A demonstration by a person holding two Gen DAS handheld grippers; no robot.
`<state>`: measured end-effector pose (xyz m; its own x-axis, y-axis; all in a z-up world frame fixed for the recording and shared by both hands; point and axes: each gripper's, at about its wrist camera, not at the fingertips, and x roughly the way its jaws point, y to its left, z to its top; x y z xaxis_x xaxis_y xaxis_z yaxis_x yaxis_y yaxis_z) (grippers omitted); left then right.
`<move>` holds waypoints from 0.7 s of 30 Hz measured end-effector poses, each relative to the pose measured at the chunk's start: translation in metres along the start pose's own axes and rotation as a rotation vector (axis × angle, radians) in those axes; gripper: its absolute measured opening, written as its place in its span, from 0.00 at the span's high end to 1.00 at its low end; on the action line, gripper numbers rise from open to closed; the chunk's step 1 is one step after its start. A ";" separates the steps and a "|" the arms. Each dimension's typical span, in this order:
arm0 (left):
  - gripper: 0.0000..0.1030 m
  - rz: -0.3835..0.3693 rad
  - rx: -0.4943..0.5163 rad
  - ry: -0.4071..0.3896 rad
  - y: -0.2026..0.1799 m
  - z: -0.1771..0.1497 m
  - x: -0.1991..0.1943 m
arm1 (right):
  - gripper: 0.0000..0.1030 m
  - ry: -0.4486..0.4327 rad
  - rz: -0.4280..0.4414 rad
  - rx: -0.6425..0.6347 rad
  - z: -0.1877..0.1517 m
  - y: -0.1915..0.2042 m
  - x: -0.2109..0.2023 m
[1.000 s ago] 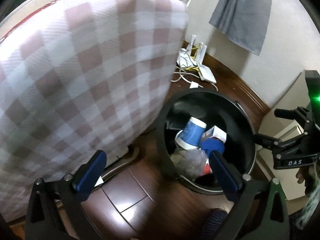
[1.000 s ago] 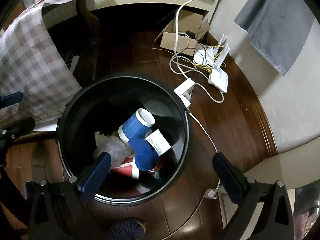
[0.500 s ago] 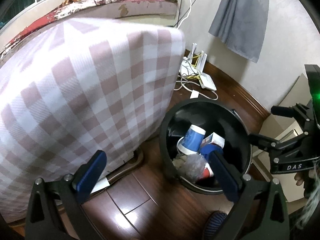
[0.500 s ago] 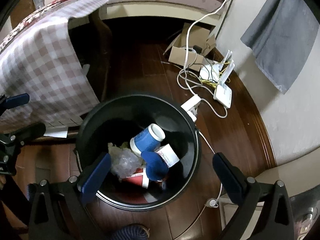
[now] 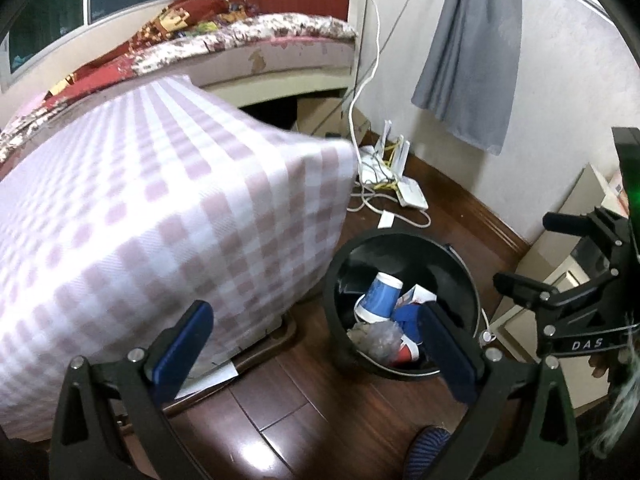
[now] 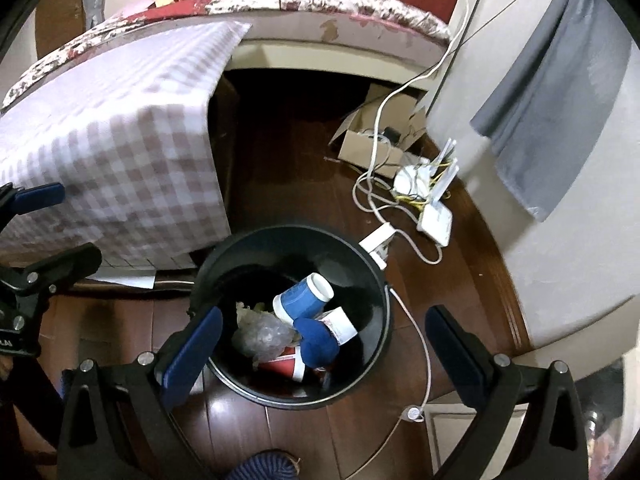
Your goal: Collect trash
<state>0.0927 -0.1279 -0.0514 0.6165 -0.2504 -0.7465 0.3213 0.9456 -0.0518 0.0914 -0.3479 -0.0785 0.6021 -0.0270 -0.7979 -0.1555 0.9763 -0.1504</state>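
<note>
A black round trash bin [image 6: 376, 280] [image 5: 332, 292] stands on the dark wood floor. Inside lie blue paper cups [image 6: 303, 295] [image 5: 378, 295], a crumpled clear plastic wrapper [image 6: 262, 336], a red cup [image 6: 285, 365] and a small white carton [image 6: 341, 323]. My right gripper [image 6: 320, 354] hangs open above the bin with nothing between its fingers. My left gripper [image 5: 316, 346] is open and empty too, above the bin's left side. The right gripper [image 5: 568, 308] shows at the right edge of the left wrist view, and the left gripper [image 6: 28, 236] at the left edge of the right wrist view.
A table under a pink checked cloth [image 5: 160, 224] [image 6: 120, 152] stands left of the bin. White routers [image 6: 434, 196], cables and a power strip [image 6: 378, 242] lie on the floor behind it, next to a cardboard box [image 6: 368, 144]. A bed [image 6: 320, 12] and grey cloth [image 5: 472, 48] are beyond.
Both grippers have risen and pulled back from the bin, which now looks smaller and lower in both views. More of the bed and wall shows. Both stay open and empty.
</note>
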 end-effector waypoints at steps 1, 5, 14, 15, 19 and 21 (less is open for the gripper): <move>0.01 0.007 -0.001 -0.012 0.002 0.001 -0.007 | 0.01 -0.012 -0.005 0.012 0.001 0.002 -0.009; 0.01 0.031 -0.012 -0.049 0.010 0.000 -0.032 | 0.01 -0.044 -0.016 0.043 0.003 0.013 -0.038; 0.01 0.086 -0.009 -0.105 0.020 -0.005 -0.084 | 0.01 -0.107 -0.032 0.075 0.009 0.041 -0.096; 0.01 0.093 -0.008 -0.110 0.020 -0.005 -0.088 | 0.01 -0.115 -0.034 0.076 0.011 0.043 -0.102; 0.01 0.106 -0.006 -0.151 0.020 -0.003 -0.114 | 0.01 -0.154 -0.048 0.080 0.015 0.052 -0.131; 0.01 0.105 -0.009 -0.173 0.020 -0.004 -0.130 | 0.01 -0.173 -0.048 0.097 0.015 0.055 -0.145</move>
<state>0.0162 -0.0753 0.0415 0.7610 -0.1821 -0.6227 0.2430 0.9699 0.0134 0.0070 -0.2875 0.0373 0.7339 -0.0447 -0.6777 -0.0525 0.9911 -0.1223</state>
